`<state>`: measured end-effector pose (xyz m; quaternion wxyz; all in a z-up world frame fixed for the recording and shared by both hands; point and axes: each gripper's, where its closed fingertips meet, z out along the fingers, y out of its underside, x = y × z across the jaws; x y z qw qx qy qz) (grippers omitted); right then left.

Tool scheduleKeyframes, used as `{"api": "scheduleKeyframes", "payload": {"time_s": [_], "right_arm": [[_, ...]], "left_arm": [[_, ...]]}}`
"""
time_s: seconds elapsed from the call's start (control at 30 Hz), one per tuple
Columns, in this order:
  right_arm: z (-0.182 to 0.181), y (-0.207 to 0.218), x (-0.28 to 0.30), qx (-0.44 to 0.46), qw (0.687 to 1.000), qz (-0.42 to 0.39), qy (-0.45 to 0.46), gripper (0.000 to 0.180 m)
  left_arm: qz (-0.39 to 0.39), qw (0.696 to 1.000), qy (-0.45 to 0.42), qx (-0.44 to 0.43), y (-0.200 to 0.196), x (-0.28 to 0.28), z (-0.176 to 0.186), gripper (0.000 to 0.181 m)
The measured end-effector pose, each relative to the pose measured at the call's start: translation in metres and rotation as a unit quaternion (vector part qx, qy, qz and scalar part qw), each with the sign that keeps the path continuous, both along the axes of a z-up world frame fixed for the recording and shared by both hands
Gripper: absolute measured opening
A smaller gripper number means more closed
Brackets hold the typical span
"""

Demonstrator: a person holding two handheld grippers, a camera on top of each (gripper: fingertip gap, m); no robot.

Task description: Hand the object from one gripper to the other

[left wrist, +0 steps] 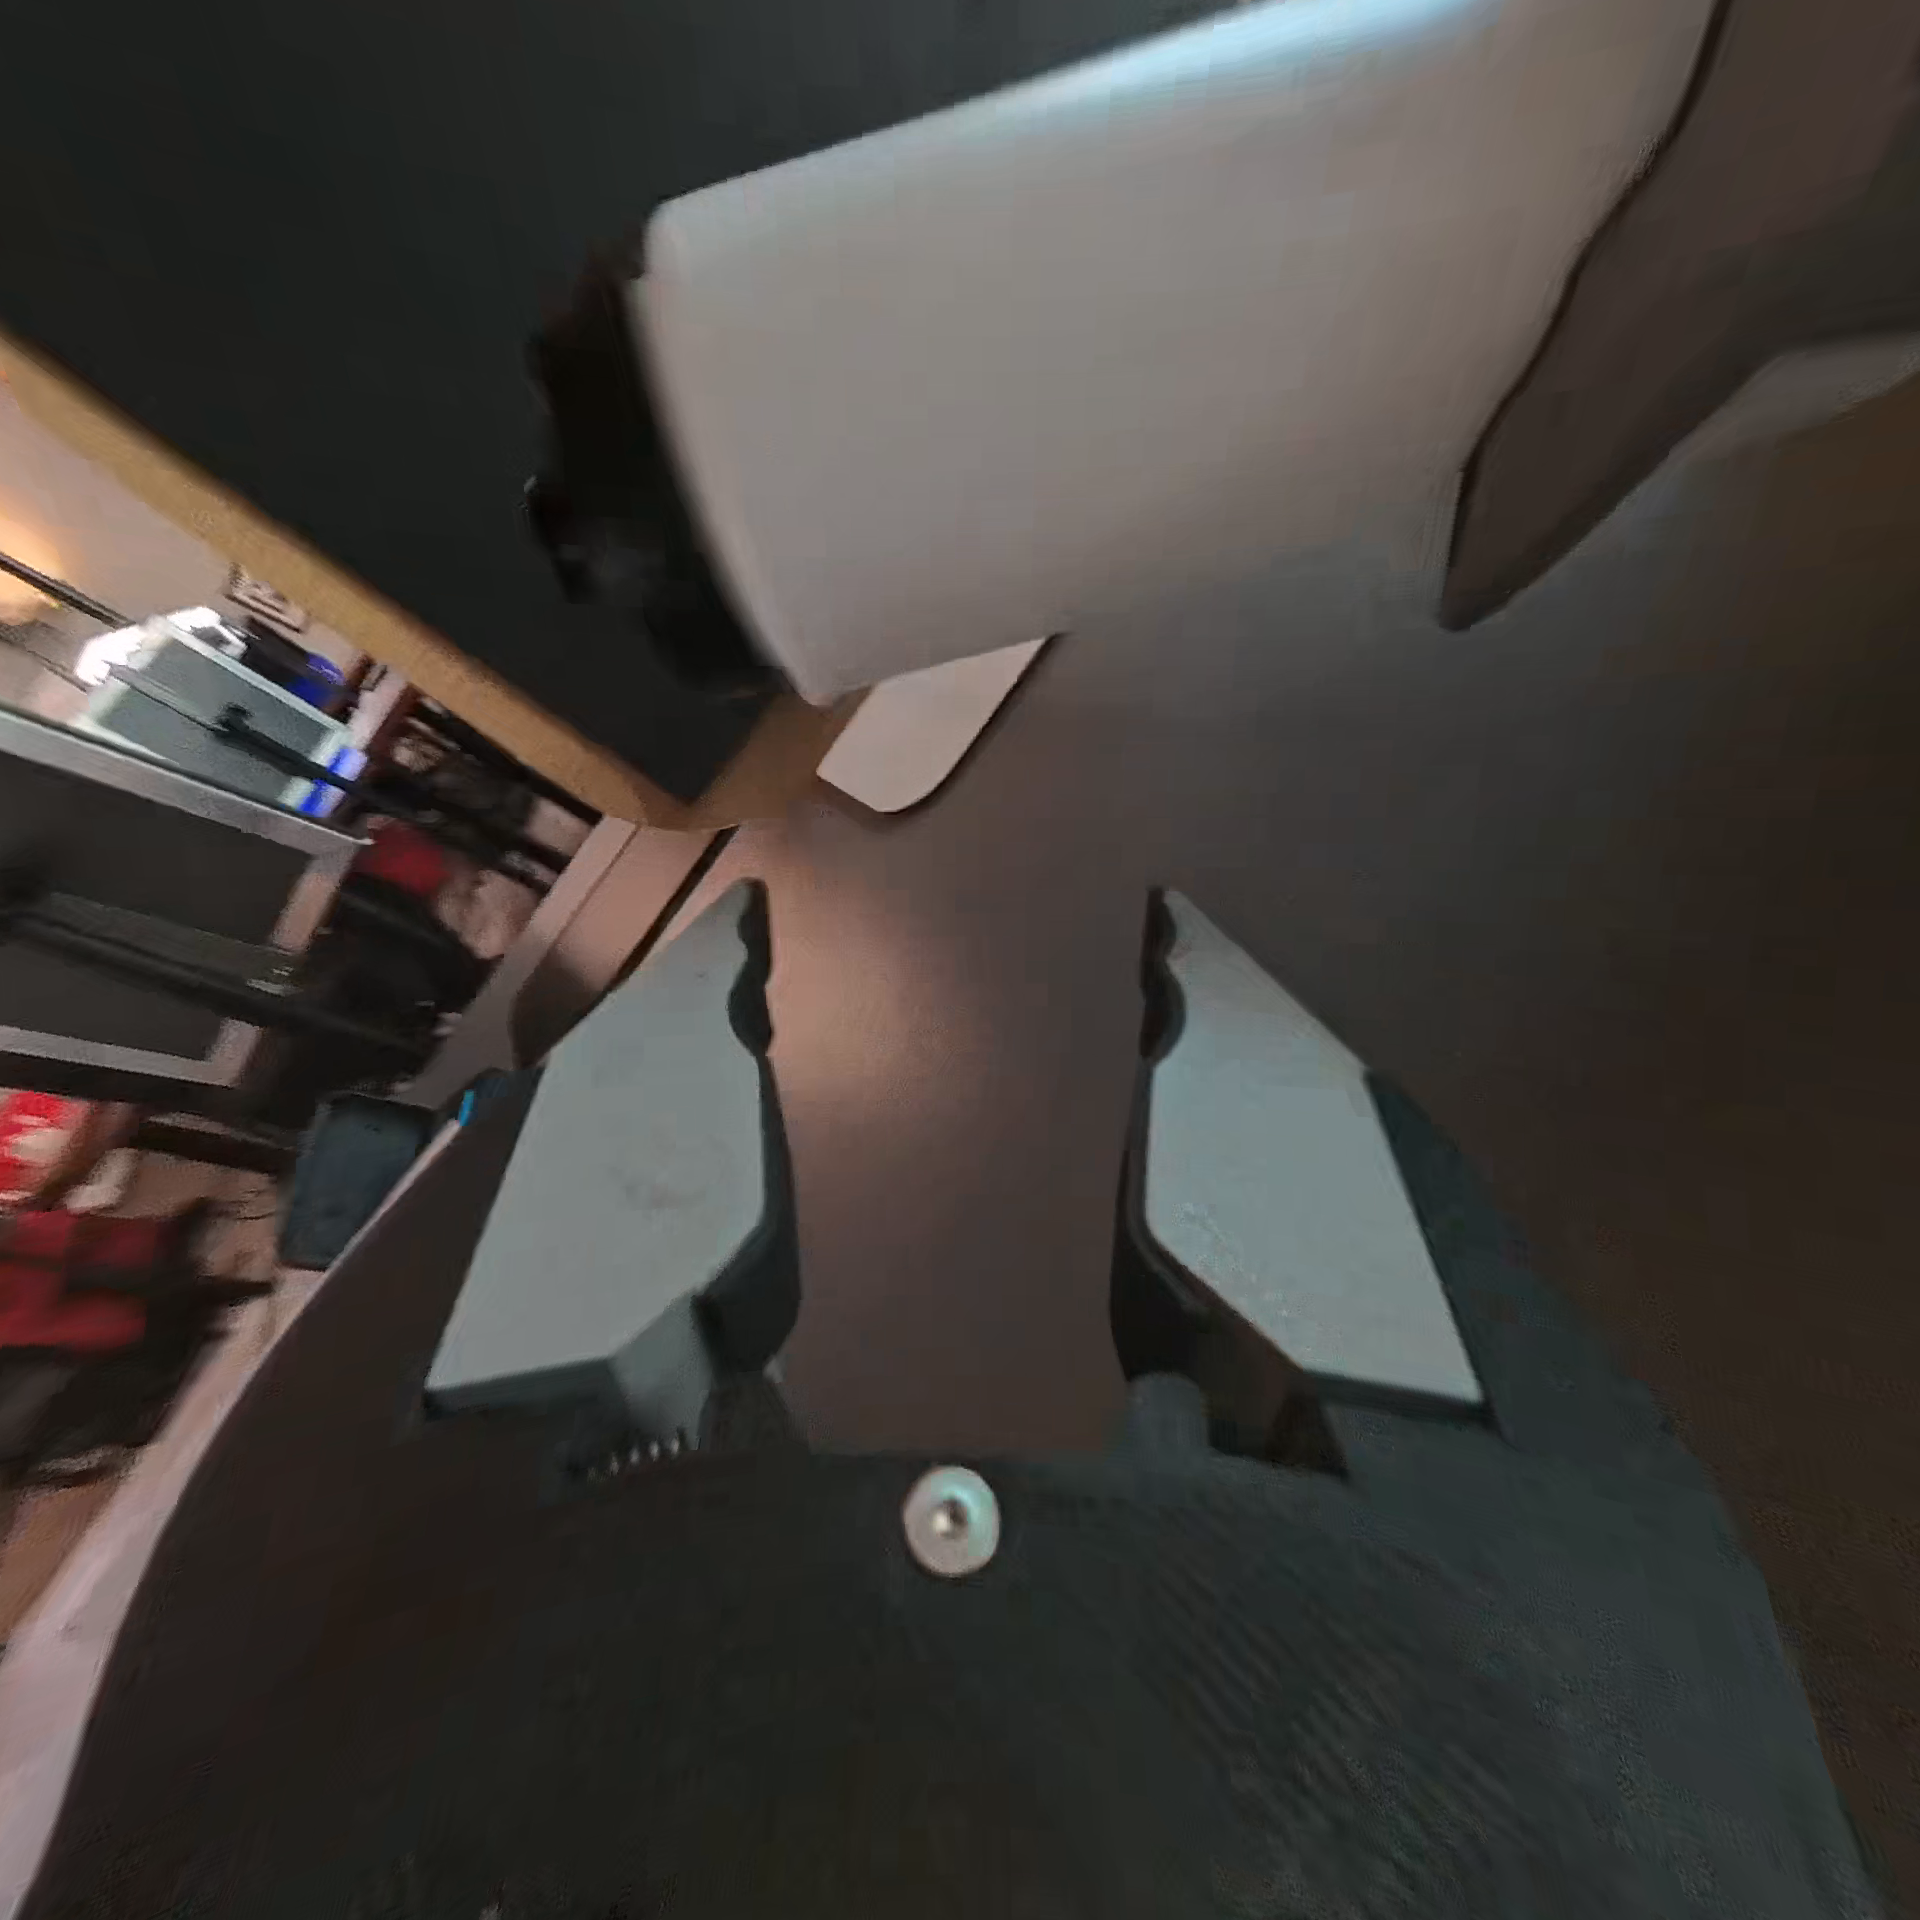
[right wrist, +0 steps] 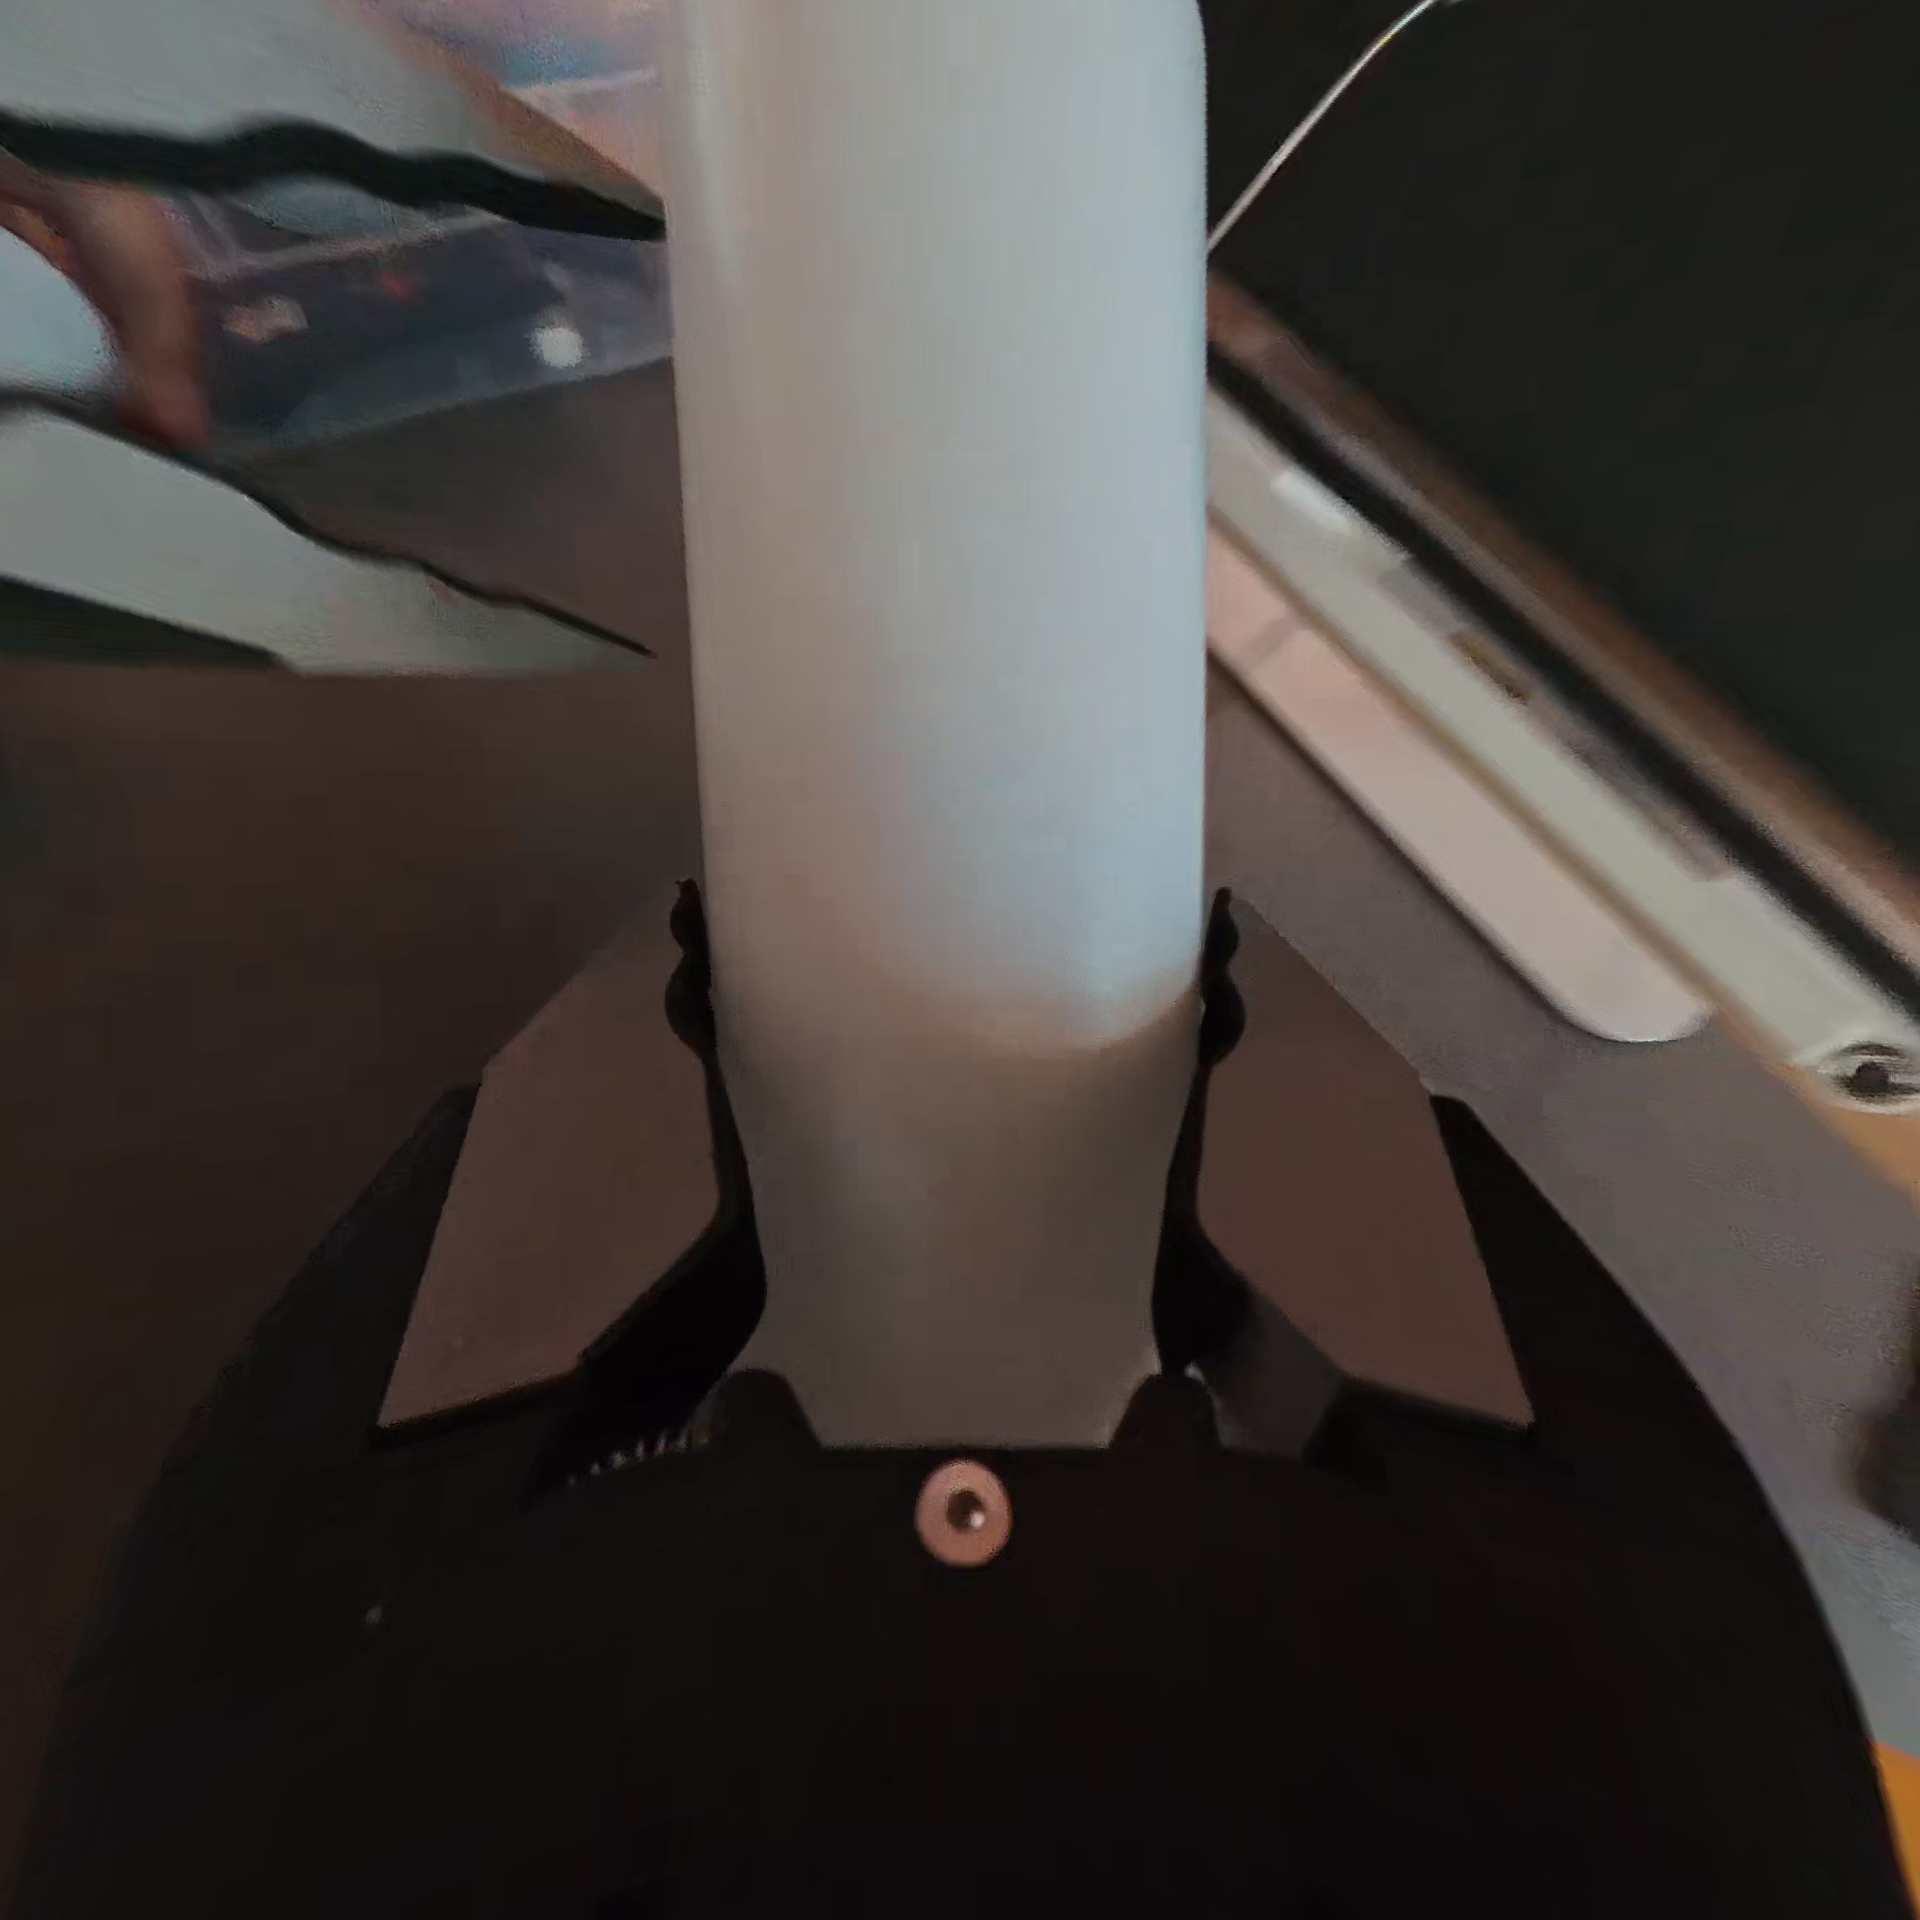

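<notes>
Cylinder (right wrist: pixel 940 582), white and smooth, sits clamped in your right gripper (right wrist: pixel 951 961): both black fingertips (right wrist: pixel 688 977) press its sides, and it runs straight out along the fingers and off the top of the right wrist view. In the left wrist view the same cylinder (left wrist: pixel 1091 416) lies slantwise across the upper frame, with a black fingertip (left wrist: pixel 592 468) of the other gripper showing dark at its near end. It hangs ahead of and above your left gripper, not touching it.

Your left gripper (left wrist: pixel 956 966) stands wide, with bare space between its grey pads (left wrist: pixel 644 1143) and nothing held. Both views are motion-blurred.

Below both grippers lies a brown table (left wrist: pixel 1558 1039). A small white card (left wrist: pixel 925 727) rests on it just past the left fingertips. A dark panel with a tan edge (left wrist: pixel 312 582) crosses the upper left of the left view; beyond it, blurred shelving (left wrist: pixel 187 831) with red items. In the right view, a white rail (right wrist: pixel 1455 790) runs diagonally on the table to the right of the cylinder, a thin cable (right wrist: pixel 1309 125) arcs above it, and a pale blurred shape (right wrist: pixel 260 571), perhaps the left gripper, sits far left.
</notes>
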<state>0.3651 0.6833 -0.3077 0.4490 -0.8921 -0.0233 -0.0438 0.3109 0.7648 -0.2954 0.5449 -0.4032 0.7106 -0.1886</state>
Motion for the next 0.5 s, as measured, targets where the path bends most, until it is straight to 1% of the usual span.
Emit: {"api": "scheduleKeyframes", "payload": {"time_s": [0.03, 0.07, 0.1, 0.2, 0.27, 0.33, 0.37, 0.4, 0.5], "right_arm": [[-0.001, -0.001, -0.009, -0.004, 0.999, 0.013, 0.036, 0.093], [-0.002, -0.001, -0.015, -0.008, 0.998, 0.022, 0.066, 0.093], [-0.004, -0.003, -0.019, -0.017, 0.995, 0.025, 0.090, 0.093], [-0.017, -0.011, -0.016, -0.061, 0.993, 0.009, 0.099, 0.093], [-0.022, -0.012, -0.023, -0.077, 0.990, 0.018, 0.121, 0.093], [-0.023, -0.010, -0.034, -0.078, 0.985, 0.036, 0.150, 0.093], [-0.023, -0.010, -0.039, -0.081, 0.983, 0.045, 0.156, 0.093], [-0.025, -0.010, -0.043, -0.088, 0.982, 0.050, 0.160, 0.093], [-0.030, -0.013, -0.051, -0.110, 0.979, 0.062, 0.163, 0.093]], "left_arm": [[0.002, 0.999, 0.007, 0.032, -0.001, 0.001, -0.004, 0.077], [0.002, 0.998, 0.011, 0.067, -0.002, 0.002, -0.007, 0.078], [0.007, 0.995, 0.003, 0.103, 0.000, 0.002, -0.005, 0.076], [0.014, 0.980, -0.059, 0.188, 0.000, -0.004, 0.014, 0.073], [0.004, 0.970, -0.078, 0.230, -0.005, -0.007, 0.015, 0.074], [0.002, 0.964, -0.071, 0.256, -0.005, -0.005, 0.006, 0.083], [0.003, 0.964, -0.064, 0.259, -0.005, -0.003, 0.002, 0.083], [0.003, 0.964, -0.063, 0.258, -0.006, -0.002, 0.002, 0.087], [-0.021, 0.955, -0.082, 0.283, -0.019, -0.001, 0.009, 0.087]]}}
